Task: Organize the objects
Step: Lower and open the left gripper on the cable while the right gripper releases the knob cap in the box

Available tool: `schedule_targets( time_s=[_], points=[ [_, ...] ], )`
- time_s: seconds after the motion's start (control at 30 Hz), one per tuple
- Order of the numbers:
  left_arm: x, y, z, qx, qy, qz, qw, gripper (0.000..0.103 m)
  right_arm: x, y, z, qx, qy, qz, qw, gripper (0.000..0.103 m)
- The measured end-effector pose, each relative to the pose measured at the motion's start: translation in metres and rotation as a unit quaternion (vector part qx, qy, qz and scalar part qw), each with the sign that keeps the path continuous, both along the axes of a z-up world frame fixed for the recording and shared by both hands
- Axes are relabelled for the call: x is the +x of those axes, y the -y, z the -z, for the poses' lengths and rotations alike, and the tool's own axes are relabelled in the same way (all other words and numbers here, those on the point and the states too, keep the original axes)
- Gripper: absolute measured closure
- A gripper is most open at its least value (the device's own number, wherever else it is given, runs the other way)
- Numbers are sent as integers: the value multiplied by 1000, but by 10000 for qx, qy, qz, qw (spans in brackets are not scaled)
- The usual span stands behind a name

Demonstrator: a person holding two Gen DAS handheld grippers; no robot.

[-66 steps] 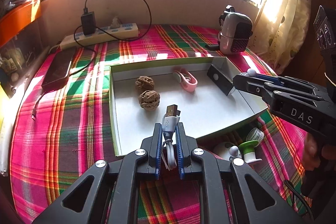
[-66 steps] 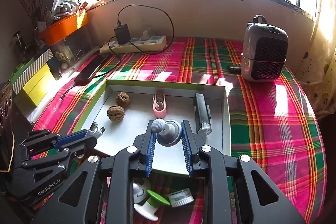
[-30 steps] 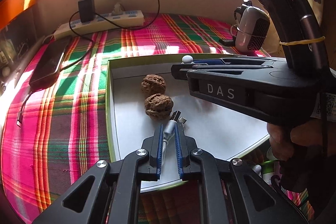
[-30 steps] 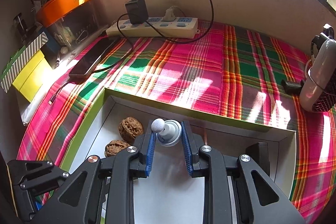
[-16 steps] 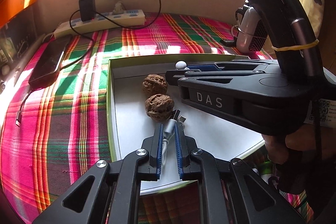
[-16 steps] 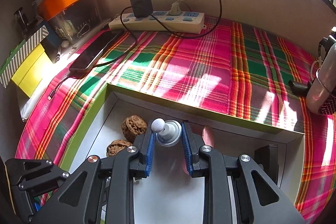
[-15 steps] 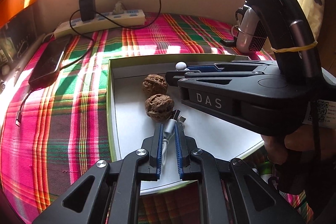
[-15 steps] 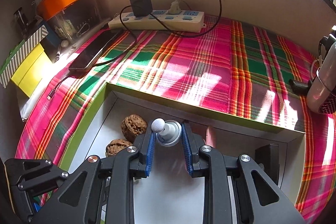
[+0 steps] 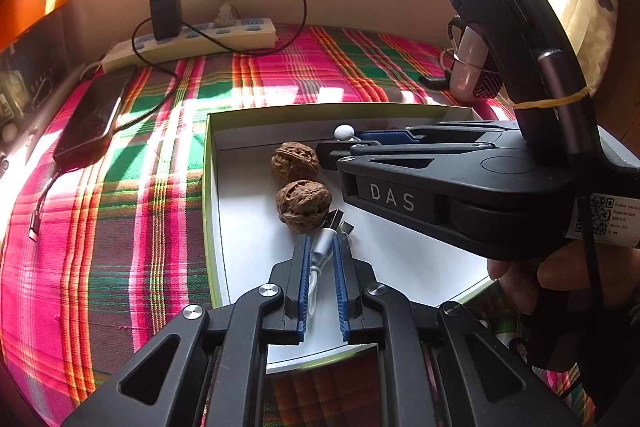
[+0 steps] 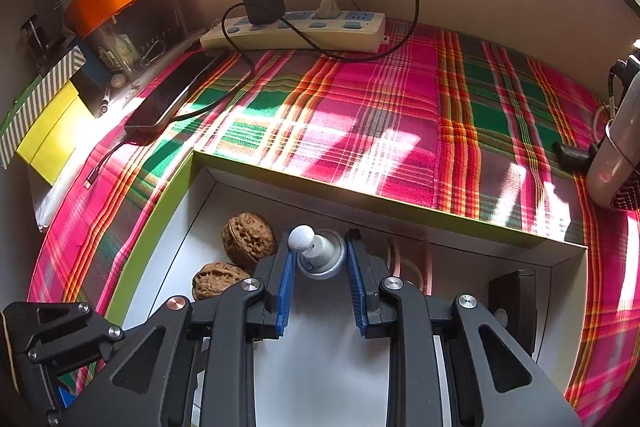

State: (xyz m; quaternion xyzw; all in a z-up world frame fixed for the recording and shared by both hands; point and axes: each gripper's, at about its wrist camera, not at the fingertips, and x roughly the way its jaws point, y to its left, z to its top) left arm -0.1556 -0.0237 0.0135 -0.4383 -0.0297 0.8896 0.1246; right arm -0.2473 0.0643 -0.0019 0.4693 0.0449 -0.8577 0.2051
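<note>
Left wrist view: left gripper (image 9: 322,251) jaws clamped on a white USB cable with silver plug (image 9: 326,243), plug tip beside the near brown walnut (image 9: 303,205) inside the shallow white tray (image 9: 248,267).

Right wrist view: right gripper (image 10: 320,261) jaws clamped on a grey ball-topped knob (image 10: 316,251) above the tray's far edge, right of the far walnut (image 10: 248,239).

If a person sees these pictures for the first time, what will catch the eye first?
Probably the bright plaid cloth, with a white tray on it. Two walnuts lie in the tray's left part. Each gripper is over the tray with something between its fingers: the left gripper a white cable, the right gripper a small knob.
</note>
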Motion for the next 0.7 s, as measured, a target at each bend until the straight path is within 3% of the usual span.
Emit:
schedule_targets(
  time_s=[0.33, 0.7],
  points=[
    [0, 0, -1, 28, -7, 40, 10000, 89, 0, 1, 1, 60, -6, 20, 10000, 77],
    [2, 2, -3, 52, -25, 8, 10000, 77, 5, -4, -6, 28, -72, 150, 9999, 64]
  ],
)
